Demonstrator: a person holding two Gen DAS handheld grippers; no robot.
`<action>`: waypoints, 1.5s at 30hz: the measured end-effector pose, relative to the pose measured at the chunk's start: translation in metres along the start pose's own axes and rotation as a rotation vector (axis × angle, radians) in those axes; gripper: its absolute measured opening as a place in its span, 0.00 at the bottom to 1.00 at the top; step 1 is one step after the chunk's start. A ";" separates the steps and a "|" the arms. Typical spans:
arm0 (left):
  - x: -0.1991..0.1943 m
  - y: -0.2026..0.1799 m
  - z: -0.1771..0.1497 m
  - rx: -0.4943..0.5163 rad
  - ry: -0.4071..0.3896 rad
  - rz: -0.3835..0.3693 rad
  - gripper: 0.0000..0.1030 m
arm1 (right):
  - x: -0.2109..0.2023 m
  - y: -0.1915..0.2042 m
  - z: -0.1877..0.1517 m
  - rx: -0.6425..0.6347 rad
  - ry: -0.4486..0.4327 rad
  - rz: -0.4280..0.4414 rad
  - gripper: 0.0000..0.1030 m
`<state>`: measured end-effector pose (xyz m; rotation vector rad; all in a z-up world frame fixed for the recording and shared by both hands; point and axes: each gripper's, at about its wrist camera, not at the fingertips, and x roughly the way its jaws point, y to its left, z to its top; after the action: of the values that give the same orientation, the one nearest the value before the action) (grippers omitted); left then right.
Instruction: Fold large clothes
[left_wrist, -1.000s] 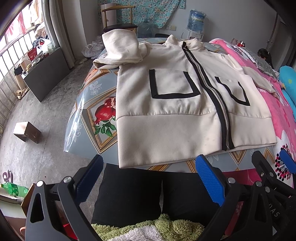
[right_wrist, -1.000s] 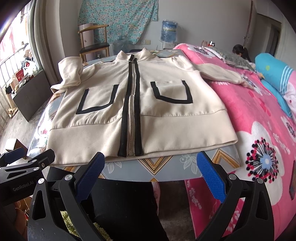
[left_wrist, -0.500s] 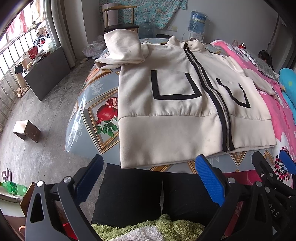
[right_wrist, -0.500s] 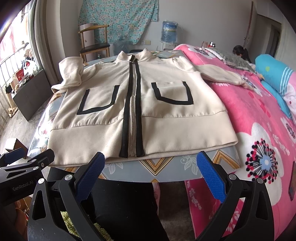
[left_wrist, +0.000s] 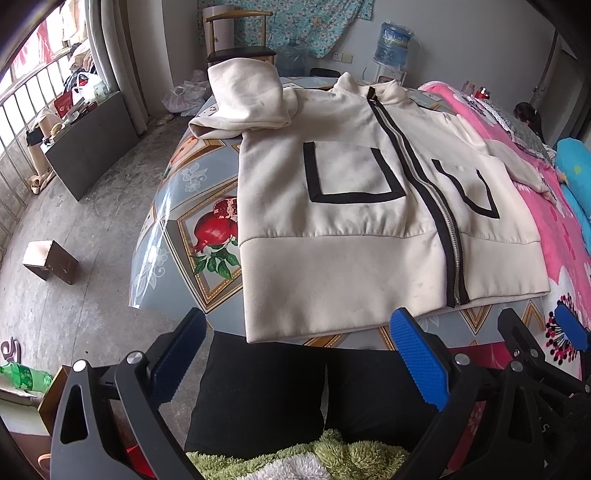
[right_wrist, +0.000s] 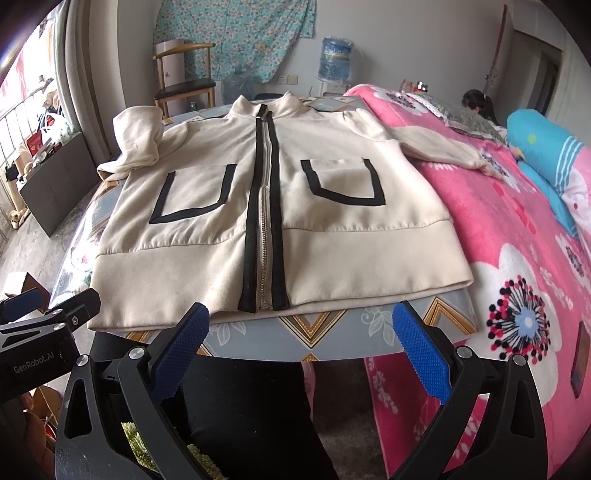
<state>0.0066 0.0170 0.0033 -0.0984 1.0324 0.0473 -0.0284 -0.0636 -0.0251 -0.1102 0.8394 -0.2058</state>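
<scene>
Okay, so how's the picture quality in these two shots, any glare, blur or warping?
Left wrist view: sharp, strong fisheye bending at the edges, daylight from the window, glare on the clear plastic table cover. Right wrist view: also sharp, the jacket evenly lit, dark vignette in the corners, the window side washed out. Both grippers look crisp.

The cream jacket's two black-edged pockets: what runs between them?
On the cream jacket, a closed zipper with black bands either side runs between the pockets, clearest in the right wrist view.

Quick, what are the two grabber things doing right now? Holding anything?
Left gripper: open, holding nothing, short of the jacket.
Right gripper: open, holding nothing, at the jacket's hem.
</scene>
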 end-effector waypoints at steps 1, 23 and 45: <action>0.001 0.000 0.001 0.002 0.000 0.000 0.95 | 0.001 0.001 0.000 -0.002 0.003 -0.004 0.93; 0.040 0.053 0.084 0.016 -0.093 0.028 0.95 | 0.035 0.019 0.107 -0.033 -0.089 0.100 0.93; 0.080 0.146 0.180 -0.120 -0.293 -0.179 0.95 | 0.241 0.186 0.266 0.087 0.536 1.078 0.48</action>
<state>0.1887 0.1802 0.0175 -0.2843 0.7243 -0.0387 0.3524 0.0683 -0.0567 0.5007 1.3076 0.7744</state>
